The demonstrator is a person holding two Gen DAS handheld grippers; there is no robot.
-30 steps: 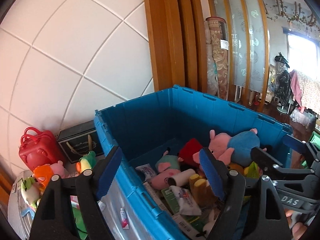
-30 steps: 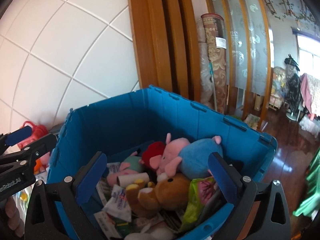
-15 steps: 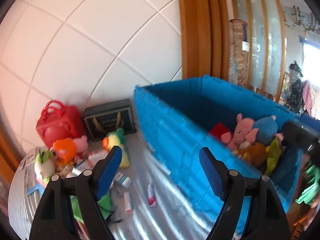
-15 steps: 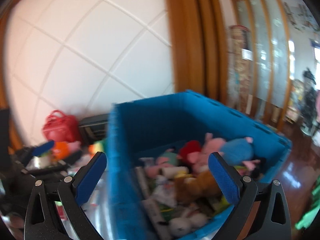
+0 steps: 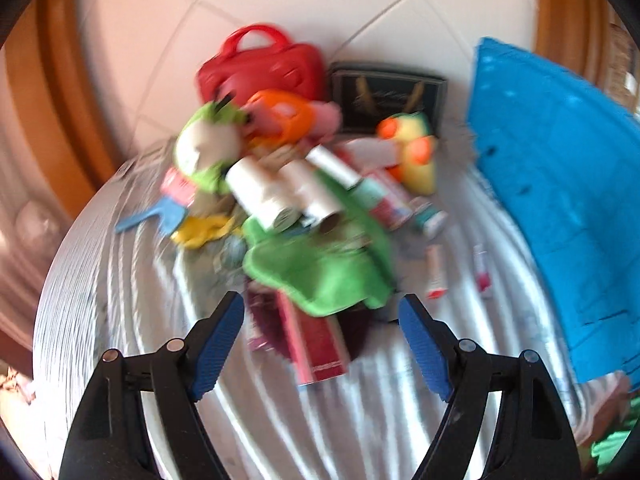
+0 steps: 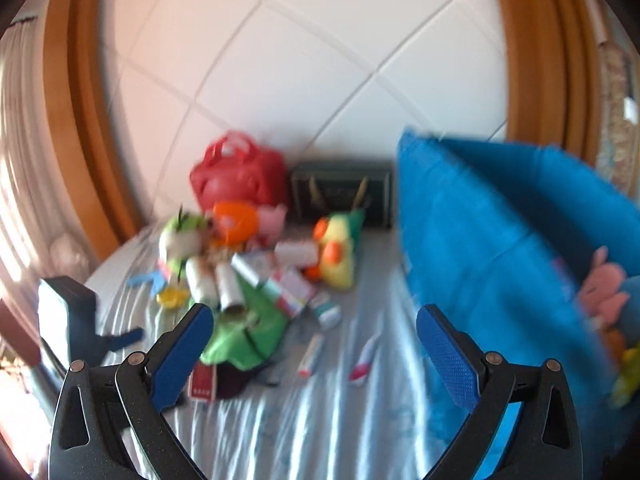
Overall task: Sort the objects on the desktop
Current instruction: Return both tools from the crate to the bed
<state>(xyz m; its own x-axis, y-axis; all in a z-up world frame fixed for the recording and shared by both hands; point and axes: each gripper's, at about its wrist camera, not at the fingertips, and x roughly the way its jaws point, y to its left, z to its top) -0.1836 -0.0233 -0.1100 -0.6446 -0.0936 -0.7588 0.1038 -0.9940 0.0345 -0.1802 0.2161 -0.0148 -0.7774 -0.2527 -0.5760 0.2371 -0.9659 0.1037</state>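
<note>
the toys (image 5: 280, 128) and tubes sit heaped near the table's (image 5: 120, 320) far edge beside the blue bin (image 5: 560, 200), which already holds some plush. much is left. left gripper (image 5: 322, 340) and right gripper (image 6: 316, 356) hover released, empty.

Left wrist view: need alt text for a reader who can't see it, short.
The open, empty left gripper points at a blurred pile of toys, tubes and boxes on a silvery table, a green cloth nearest its fingers. A blue crate stands to the right; a red bag sits against the white wall.
</note>
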